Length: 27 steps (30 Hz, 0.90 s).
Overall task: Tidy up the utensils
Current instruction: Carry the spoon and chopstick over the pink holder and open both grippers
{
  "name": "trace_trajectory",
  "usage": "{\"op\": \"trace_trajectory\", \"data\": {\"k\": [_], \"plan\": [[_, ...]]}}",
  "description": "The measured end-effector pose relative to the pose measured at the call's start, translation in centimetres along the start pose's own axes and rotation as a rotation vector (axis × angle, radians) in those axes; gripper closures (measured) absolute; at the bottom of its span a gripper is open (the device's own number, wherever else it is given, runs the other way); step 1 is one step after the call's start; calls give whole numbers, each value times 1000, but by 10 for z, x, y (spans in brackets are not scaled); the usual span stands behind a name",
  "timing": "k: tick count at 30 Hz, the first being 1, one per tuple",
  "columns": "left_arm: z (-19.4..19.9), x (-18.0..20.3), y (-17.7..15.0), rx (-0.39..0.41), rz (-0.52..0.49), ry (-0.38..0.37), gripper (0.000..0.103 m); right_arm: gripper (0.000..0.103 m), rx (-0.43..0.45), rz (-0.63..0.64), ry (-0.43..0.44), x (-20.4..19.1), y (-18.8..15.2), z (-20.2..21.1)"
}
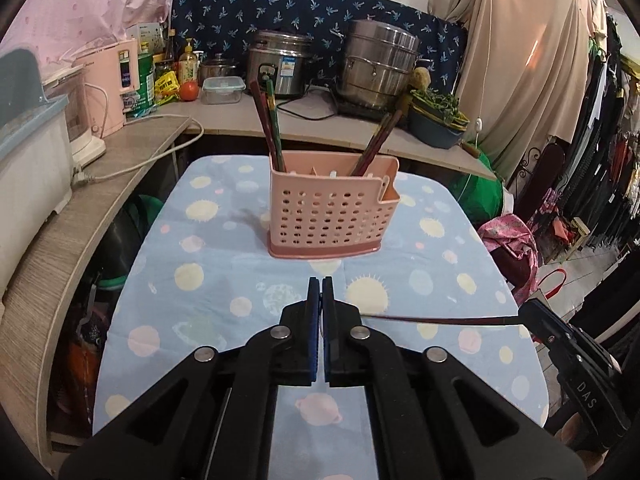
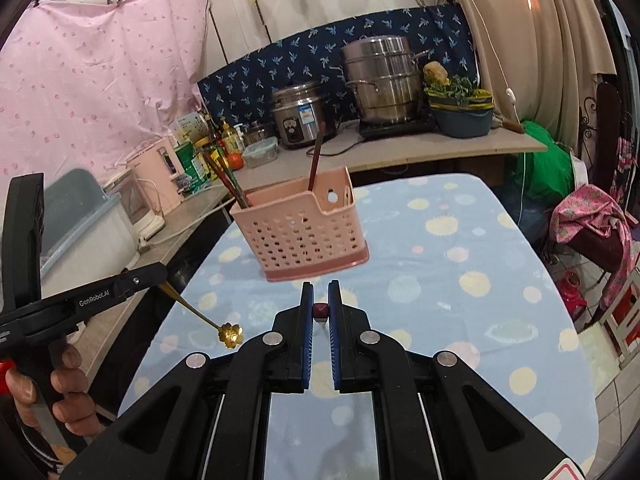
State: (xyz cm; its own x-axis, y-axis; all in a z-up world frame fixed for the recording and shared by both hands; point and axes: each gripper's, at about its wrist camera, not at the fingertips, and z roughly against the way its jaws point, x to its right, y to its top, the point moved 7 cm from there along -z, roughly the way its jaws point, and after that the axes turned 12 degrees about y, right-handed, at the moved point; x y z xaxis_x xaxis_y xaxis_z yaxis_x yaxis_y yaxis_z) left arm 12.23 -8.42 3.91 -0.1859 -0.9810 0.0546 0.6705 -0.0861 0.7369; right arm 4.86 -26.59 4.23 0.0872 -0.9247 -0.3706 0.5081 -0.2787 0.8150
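You've got the pink perforated caddy (image 1: 334,210) upright at table centre, dark chopsticks (image 1: 269,124) leaning to 11 and 1 o'clock, gold flower-ended spoon (image 2: 230,334) and one dark-red chopstick (image 1: 440,319) off the table.

Both cameras ride the grippers, looking forward and down, near the table (image 1: 208,264). Each centres the basket (image 1: 330,210): left straight on, right from its right. Both share the counter (image 2: 400,150) behind.

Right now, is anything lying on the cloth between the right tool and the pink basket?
No. In the right wrist view, only bare blue patterned tablecloth lies between the right tool, shut on a dark red chopstick, and the pink basket.
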Motion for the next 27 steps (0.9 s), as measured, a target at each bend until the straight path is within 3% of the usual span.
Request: {"op": "trace_trajectory", "data": {"k": [11,20,27], "plan": [[-1,0,88,85,21,-11,102,96,108,45,42,-14,96,-17],[-19,-3,154,151,12,46,102,96,267,66,72,-30,187,-41],[-54,-5,174,133,4,74,102,96,324,50,64,-28,230,-76]]}}
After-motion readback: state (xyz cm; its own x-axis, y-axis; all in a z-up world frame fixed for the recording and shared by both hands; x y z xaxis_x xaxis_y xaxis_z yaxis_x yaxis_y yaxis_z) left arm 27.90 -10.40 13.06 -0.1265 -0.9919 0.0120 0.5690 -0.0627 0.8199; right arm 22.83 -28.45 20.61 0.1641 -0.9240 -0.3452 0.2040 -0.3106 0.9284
